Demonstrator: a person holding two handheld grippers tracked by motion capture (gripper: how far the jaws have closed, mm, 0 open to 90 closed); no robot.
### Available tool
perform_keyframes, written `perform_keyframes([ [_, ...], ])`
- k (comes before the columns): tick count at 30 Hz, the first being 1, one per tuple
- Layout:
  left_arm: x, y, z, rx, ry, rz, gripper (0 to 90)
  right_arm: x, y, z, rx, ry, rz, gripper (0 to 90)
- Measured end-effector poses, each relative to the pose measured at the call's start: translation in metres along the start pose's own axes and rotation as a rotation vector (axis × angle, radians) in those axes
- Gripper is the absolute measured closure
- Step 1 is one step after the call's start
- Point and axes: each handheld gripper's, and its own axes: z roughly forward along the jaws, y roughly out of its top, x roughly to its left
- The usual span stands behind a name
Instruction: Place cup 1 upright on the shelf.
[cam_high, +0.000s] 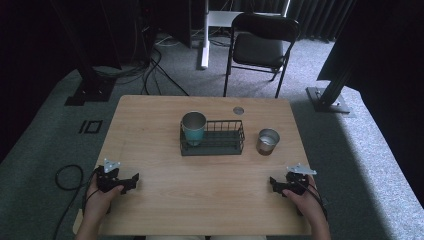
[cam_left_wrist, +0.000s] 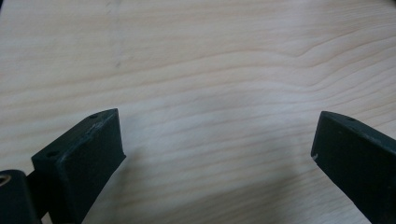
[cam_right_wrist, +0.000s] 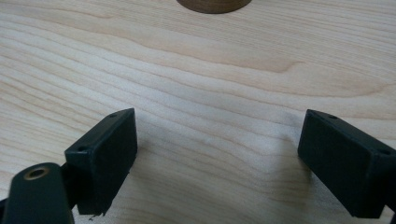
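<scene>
A black wire basket (cam_high: 220, 139) stands in the middle of the wooden table (cam_high: 165, 185). A teal metal cup (cam_high: 193, 127) stands upright in its left end. A silver metal cup (cam_high: 267, 141) stands on the table just right of the basket; its base (cam_right_wrist: 214, 4) shows at the top of the right gripper view. My left gripper (cam_high: 131, 182) rests low over the table's near left part, open and holding nothing (cam_left_wrist: 217, 149). My right gripper (cam_high: 274, 185) rests at the near right, open with bare wood between its jaws (cam_right_wrist: 217, 154).
A round grey cap (cam_high: 238, 110) is set into the table near its far edge. Beyond the table stand a black folding chair (cam_high: 260, 45), dark frame posts (cam_high: 90, 75) on both sides, and cables (cam_high: 150, 75) on the grey carpet.
</scene>
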Motion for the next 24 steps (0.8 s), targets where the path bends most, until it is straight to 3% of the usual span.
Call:
perform_keyframes([
  [9, 0.0056, -0.0068, -0.0009, 0.025, 0.051, -0.037, 3.0, 0.0001, 0.0, 0.0, 0.0, 0.0, 0.0, 11.6],
  [14, 0.0069, -0.007, -0.0006, 0.033, 0.077, -0.034, 2.9, 0.0001, 0.0, 0.0, 0.0, 0.0, 0.0, 11.6],
  [24, 0.0071, -0.0066, -0.0001, 0.032, 0.072, -0.03, 2.8, 0.0, 0.0, 0.0, 0.001, 0.0, -0.001, 11.6],
])
